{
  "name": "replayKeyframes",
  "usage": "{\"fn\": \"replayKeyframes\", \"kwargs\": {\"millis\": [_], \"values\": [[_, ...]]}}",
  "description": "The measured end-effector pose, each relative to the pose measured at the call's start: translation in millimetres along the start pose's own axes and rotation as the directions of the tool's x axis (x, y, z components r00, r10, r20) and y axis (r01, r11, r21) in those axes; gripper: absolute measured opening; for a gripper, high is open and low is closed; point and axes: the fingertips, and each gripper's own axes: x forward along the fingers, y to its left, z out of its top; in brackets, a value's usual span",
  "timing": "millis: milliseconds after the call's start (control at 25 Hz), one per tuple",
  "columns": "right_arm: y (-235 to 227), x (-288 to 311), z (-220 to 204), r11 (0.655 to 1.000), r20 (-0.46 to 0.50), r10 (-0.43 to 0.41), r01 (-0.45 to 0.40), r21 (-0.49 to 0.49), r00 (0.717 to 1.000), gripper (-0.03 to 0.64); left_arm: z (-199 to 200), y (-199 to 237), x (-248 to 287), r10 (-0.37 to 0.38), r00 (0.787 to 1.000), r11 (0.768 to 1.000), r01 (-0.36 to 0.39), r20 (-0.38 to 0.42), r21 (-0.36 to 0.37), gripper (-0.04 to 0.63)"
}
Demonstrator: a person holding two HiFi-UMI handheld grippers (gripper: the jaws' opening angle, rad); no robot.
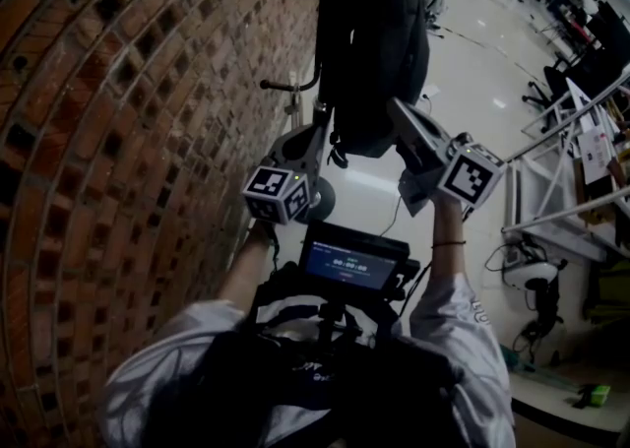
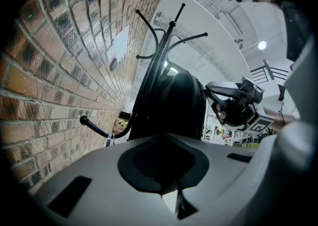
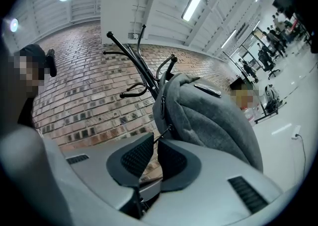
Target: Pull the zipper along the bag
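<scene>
Only one bag (image 1: 384, 52) hangs between left claw (image 2: 161, 143) and right claw (image 3: 155, 138).

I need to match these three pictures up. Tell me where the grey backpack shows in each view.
Head view: backpack at top centre, hanging.
Left gripper view: backpack at centre, dark, past the jaws.
Right gripper view: backpack right of centre, grey.
Shared landmark: the black coat rack that it hangs on.
</scene>
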Motion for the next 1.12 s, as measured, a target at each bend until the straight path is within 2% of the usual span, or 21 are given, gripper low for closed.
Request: {"fn": "replayKeyframes", "kwargs": {"millis": [320, 1120], "values": [[12.4, 8.1, 21.8, 0.999, 0.038, 0.047, -0.047, -0.015, 0.998, 0.038, 0.0, 3.1, 0.5, 0.007, 1.0, 1.0, -0.007, 0.002, -0.006, 0.008], [23.1, 14.2, 49.4, 0.996, 0.057, 0.072, -0.069, -0.048, 0.996, 0.044, 5.8, 6.0, -0.2, 0.014, 1.0, 1.0, -0.014, 0.013, -0.007, 0.008]]}}
